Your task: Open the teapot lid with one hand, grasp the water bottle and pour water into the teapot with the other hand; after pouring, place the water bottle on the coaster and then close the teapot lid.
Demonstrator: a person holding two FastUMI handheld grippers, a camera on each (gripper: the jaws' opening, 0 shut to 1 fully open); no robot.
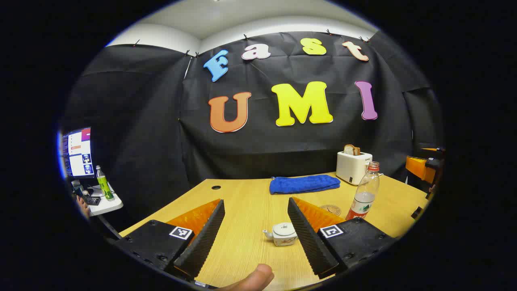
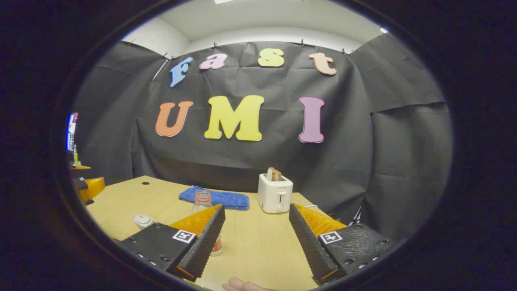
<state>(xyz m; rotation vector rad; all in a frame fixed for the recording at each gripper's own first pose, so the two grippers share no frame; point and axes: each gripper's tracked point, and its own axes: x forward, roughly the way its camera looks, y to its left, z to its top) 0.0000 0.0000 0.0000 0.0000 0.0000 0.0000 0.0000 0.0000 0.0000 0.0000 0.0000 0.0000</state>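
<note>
In the left gripper view we see the left gripper (image 1: 256, 234) with its fingers spread wide apart and nothing between them but bare wood, and the small white ceramic teapot (image 1: 281, 234), lid on, sits on the light wooden table (image 1: 242, 202) just ahead, close to the inner face of the right-hand finger. Behind that finger we make out part of a round brown patterned coaster (image 1: 332, 209), and just beside it stands the clear plastic water bottle with a red label (image 1: 364, 192), upright and uncapped. Farther back lie a folded blue cloth (image 1: 303, 184) and a white toaster holding a slice of bread (image 1: 354, 165), both near the table's far edge against the booth wall. In the right gripper view the right gripper (image 2: 256, 238) is likewise wide open and holds nothing; the bottle rises partly behind its left-hand finger, the teapot well to the left of it, and open tabletop stretches ahead toward the toaster. A small side table with a green bottle (image 1: 104, 184) stands off to the left, apart from the wooden table.
</note>
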